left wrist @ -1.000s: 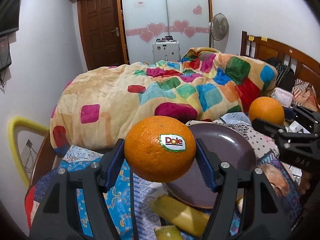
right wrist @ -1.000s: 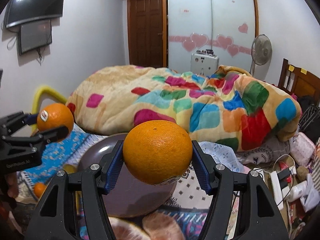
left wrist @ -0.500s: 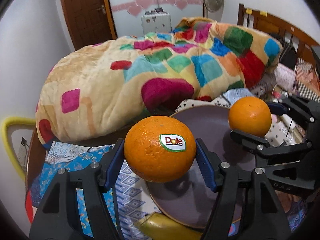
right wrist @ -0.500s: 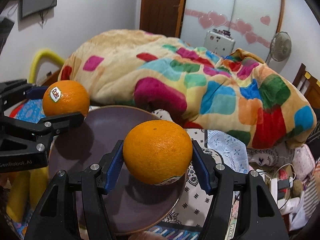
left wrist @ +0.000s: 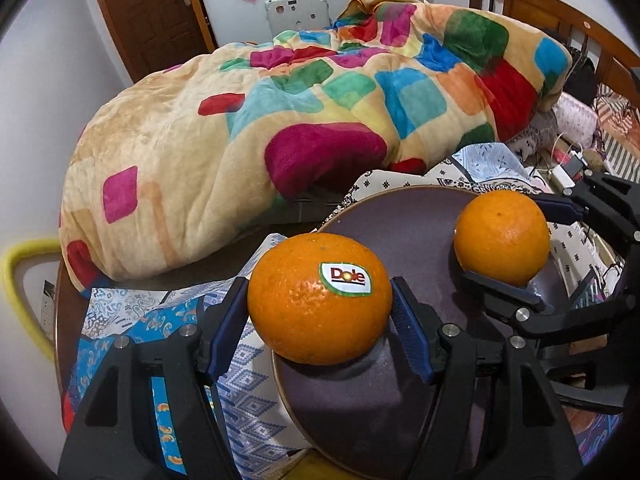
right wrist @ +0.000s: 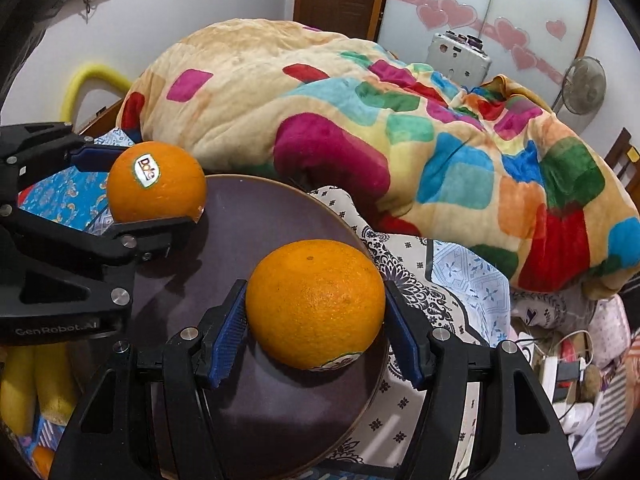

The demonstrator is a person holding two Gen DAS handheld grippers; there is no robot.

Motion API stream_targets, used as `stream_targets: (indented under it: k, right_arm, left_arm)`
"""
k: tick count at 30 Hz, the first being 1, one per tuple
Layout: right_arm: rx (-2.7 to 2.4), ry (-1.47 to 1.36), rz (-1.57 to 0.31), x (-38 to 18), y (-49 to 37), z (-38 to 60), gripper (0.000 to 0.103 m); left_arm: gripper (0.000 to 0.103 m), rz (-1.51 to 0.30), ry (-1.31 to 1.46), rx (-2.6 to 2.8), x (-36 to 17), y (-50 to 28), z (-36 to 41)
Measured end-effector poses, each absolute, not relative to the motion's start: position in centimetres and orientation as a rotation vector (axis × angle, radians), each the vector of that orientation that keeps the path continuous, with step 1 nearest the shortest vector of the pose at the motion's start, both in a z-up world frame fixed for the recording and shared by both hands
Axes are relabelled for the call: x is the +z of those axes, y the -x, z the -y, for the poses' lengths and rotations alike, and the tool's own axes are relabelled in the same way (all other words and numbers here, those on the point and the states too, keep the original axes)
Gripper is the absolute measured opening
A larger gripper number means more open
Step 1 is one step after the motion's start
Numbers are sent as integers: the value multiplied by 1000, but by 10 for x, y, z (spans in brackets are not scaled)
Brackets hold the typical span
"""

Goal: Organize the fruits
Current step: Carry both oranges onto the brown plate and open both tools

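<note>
Oranges sit in both my grippers, over the big dark plate (left wrist: 408, 224) near the bright blanket (left wrist: 248, 120); my left gripper (left wrist: 320, 316) squeezes the sticker orange (left wrist: 316, 300); my right gripper (right wrist: 314, 316) squeezes the plain orange (right wrist: 314, 300); yellow bananas (right wrist: 24, 384) lie beside the plate.

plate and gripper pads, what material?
Plate: looks like glazed ceramic or melamine, dark purple-brown, with soft sheen and a lighter rim; can't settle which. Pads: blue, ridged, probably rubber or soft plastic, on black, seemingly plastic fingers.
</note>
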State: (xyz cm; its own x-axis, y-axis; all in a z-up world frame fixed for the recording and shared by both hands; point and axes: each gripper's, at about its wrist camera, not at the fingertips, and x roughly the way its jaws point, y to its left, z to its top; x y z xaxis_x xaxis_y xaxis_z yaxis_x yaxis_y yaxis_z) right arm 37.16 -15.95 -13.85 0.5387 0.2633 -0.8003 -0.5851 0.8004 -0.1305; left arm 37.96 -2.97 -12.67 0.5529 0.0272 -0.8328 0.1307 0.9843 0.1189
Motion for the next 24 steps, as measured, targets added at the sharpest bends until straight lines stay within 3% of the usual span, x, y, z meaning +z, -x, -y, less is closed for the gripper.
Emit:
stream_targets:
  k: [4,8,12,16,24]
  right_arm:
    - [505,448,-838,-137,-367,158,64]
    - [499,439,-801,-129,-360,163,76]
    - [489,421,-773,-121,-352,169,76]
    - [474,408,-738,-109,-338,178,76]
    - [467,353,-658,-81,-303,193,76]
  left_arm:
    - [71,-985,-170,-71,-127,-377,28]
    - [72,-996,-141,-81,-129,-375,26]
    - [73,-977,-125,-88,-123,-366,27]
    - [92,-898,-125,-83,-105,-353,27]
    - [92,-803,-93,-58,-67,-317,18]
